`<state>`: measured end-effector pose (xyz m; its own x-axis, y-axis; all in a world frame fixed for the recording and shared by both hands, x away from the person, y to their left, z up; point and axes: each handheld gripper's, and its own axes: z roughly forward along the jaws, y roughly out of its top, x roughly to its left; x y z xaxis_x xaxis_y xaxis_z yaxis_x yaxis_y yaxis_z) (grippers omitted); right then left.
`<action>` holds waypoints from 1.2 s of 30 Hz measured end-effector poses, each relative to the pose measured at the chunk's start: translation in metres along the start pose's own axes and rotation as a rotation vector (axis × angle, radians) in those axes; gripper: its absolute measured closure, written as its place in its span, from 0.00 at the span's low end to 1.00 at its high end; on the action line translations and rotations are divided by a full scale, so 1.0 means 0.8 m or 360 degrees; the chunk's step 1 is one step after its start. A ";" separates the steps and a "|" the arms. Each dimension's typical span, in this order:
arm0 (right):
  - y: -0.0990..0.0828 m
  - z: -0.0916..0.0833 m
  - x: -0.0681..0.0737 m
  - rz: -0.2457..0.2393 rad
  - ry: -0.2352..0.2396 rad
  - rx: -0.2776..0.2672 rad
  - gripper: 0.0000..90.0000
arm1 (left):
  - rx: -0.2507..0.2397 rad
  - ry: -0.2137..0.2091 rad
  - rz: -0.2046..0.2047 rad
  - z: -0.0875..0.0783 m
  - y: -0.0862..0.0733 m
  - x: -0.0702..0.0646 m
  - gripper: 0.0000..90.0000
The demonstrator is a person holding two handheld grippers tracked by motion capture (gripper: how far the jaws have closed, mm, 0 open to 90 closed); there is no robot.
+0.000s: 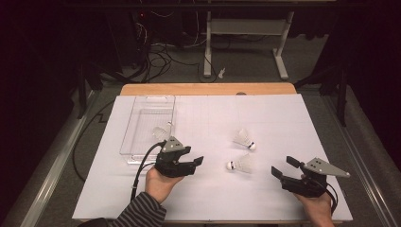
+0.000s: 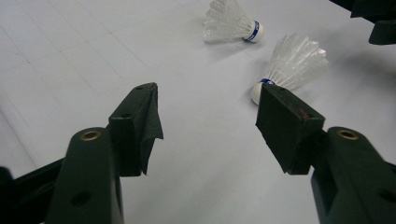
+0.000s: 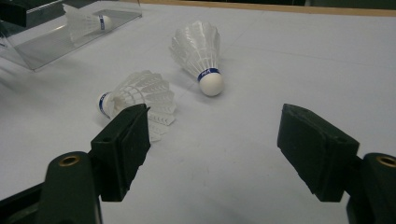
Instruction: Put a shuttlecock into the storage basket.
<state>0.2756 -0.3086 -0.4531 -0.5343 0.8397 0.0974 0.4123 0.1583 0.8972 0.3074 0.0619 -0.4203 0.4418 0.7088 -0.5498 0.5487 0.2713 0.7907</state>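
Observation:
Two white shuttlecocks lie on the white sheet between my grippers: the farther one (image 1: pixel 244 138) (image 2: pixel 231 21) (image 3: pixel 198 46) and the nearer one (image 1: pixel 240 165) (image 2: pixel 294 65) (image 3: pixel 140 93). A third shuttlecock (image 1: pixel 161 132) (image 3: pixel 86 21) lies inside the clear tray (image 1: pixel 142 101) (image 3: pixel 46 42). My left gripper (image 1: pixel 193 156) (image 2: pixel 208 93) is open and empty, pointing right at the nearer shuttlecock, a short way from it. My right gripper (image 1: pixel 283 166) (image 3: pixel 215 114) is also open and empty, pointing left at the same two shuttlecocks.
The white sheet (image 1: pixel 283 113) covers a wooden table whose bare edge (image 1: pixel 208 89) shows at the back. The tray stands at the left, just behind my left gripper. Beyond the table are a desk frame (image 1: pixel 246 28) and cables on the floor.

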 end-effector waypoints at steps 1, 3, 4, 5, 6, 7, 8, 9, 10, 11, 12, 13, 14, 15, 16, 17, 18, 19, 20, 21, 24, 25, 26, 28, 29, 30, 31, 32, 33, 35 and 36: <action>0.000 0.000 0.000 -0.0002 0.0000 0.0001 0.29 | 0.0001 -0.0008 0.0002 0.001 0.000 -0.001 0.44; 0.000 0.000 0.000 -0.0002 0.0000 0.0000 0.29 | 0.0001 -0.0014 0.0001 0.002 0.000 -0.003 0.44; 0.000 0.000 0.000 -0.0001 0.0000 0.0001 0.29 | 0.0001 -0.0015 0.0001 0.003 0.000 -0.004 0.44; 0.000 0.000 0.000 0.0001 -0.0001 0.0001 0.29 | 0.0003 -0.0018 0.0000 0.003 0.000 -0.004 0.44; 0.000 0.000 0.000 0.0001 -0.0001 0.0000 0.29 | 0.0003 -0.0018 0.0000 0.003 0.000 -0.004 0.44; 0.000 0.000 0.000 -0.0001 0.0000 -0.0001 0.29 | 0.0007 -0.0022 0.0001 0.004 -0.001 -0.006 0.44; 0.000 0.000 0.000 -0.0004 0.0000 -0.0001 0.29 | 0.0007 -0.0022 0.0001 0.004 -0.001 -0.006 0.44; 0.000 0.000 0.000 -0.0003 0.0000 -0.0001 0.29 | 0.0010 -0.0023 -0.0001 0.005 -0.002 -0.007 0.44; 0.000 0.000 0.000 -0.0003 0.0000 -0.0002 0.29 | 0.0010 -0.0023 -0.0001 0.005 -0.002 -0.007 0.44; 0.000 0.000 0.000 -0.0003 0.0001 -0.0001 0.29 | 0.0013 -0.0027 -0.0004 0.006 -0.002 -0.008 0.44; 0.000 0.000 0.000 -0.0004 0.0000 -0.0001 0.29 | 0.0015 -0.0027 0.0003 0.007 -0.002 -0.009 0.44; 0.000 0.000 0.000 -0.0005 0.0000 -0.0002 0.29 | 0.0017 -0.0026 0.0019 0.008 -0.002 -0.009 0.44; 0.000 -0.001 0.000 -0.0005 -0.0002 -0.0002 0.29 | 0.0017 -0.0020 0.0022 0.009 -0.003 -0.010 0.44; 0.000 -0.001 0.000 -0.0003 -0.0003 -0.0001 0.29 | 0.0017 -0.0020 0.0022 0.009 -0.003 -0.010 0.43; 0.000 0.000 0.000 -0.0007 -0.0001 0.0002 0.29 | 0.0030 -0.0016 0.0029 0.014 -0.004 -0.009 0.43; 0.000 0.000 0.001 -0.0012 0.0001 0.0004 0.29 | 0.0037 -0.0017 0.0020 0.017 -0.005 -0.010 0.43; 0.000 0.001 0.001 -0.0015 0.0005 0.0007 0.29 | 0.0045 -0.0017 0.0017 0.020 -0.006 -0.010 0.43; 0.000 0.001 0.001 -0.0016 0.0009 0.0008 0.29 | 0.0053 -0.0020 0.0020 0.022 -0.007 -0.011 0.43; 0.000 0.001 0.001 -0.0015 0.0008 0.0008 0.29 | 0.0059 -0.0026 0.0024 0.024 -0.007 -0.013 0.43; 0.000 0.001 0.001 -0.0014 0.0009 0.0010 0.29 | 0.0063 -0.0031 0.0028 0.025 -0.007 -0.014 0.43; 0.000 0.001 0.000 -0.0011 0.0007 0.0004 0.29 | 0.0068 -0.0051 0.0038 0.028 -0.006 -0.020 0.43; 0.000 0.000 0.001 -0.0012 0.0007 0.0004 0.29 | 0.0070 -0.0058 0.0042 0.028 -0.006 -0.023 0.43; 0.000 0.001 0.001 -0.0014 0.0008 0.0004 0.29 | 0.0067 -0.0065 0.0040 0.029 -0.006 -0.025 0.43; 0.000 0.001 0.002 -0.0019 0.0010 0.0006 0.29 | 0.0071 -0.0079 0.0043 0.030 -0.005 -0.028 0.43; 0.000 0.001 0.002 -0.0018 0.0011 0.0007 0.29 | 0.0078 -0.0081 0.0044 0.031 -0.005 -0.029 0.43; 0.000 0.001 0.002 -0.0019 0.0011 0.0007 0.29 | 0.0079 -0.0083 0.0037 0.032 -0.004 -0.030 0.43; 0.000 0.001 0.002 -0.0016 0.0011 0.0007 0.29 | 0.0089 -0.0085 0.0041 0.033 -0.004 -0.030 0.43; 0.000 0.001 0.001 -0.0013 0.0011 0.0006 0.29 | 0.0091 -0.0087 0.0032 0.034 -0.004 -0.031 0.43; 0.000 0.001 0.001 -0.0012 0.0010 0.0005 0.29 | 0.0099 -0.0087 0.0029 0.035 -0.003 -0.032 0.43; 0.000 0.001 0.001 -0.0010 0.0011 0.0006 0.29 | 0.0112 -0.0089 0.0019 0.038 -0.002 -0.034 0.44; 0.000 0.001 0.001 -0.0010 0.0012 0.0006 0.29 | 0.0121 -0.0087 0.0014 0.040 -0.002 -0.035 0.44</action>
<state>0.2757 -0.3072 -0.4534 -0.5425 0.8347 0.0949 0.4119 0.1658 0.8960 0.3166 0.0206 -0.4146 0.4838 0.6736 -0.5588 0.5960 0.2139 0.7740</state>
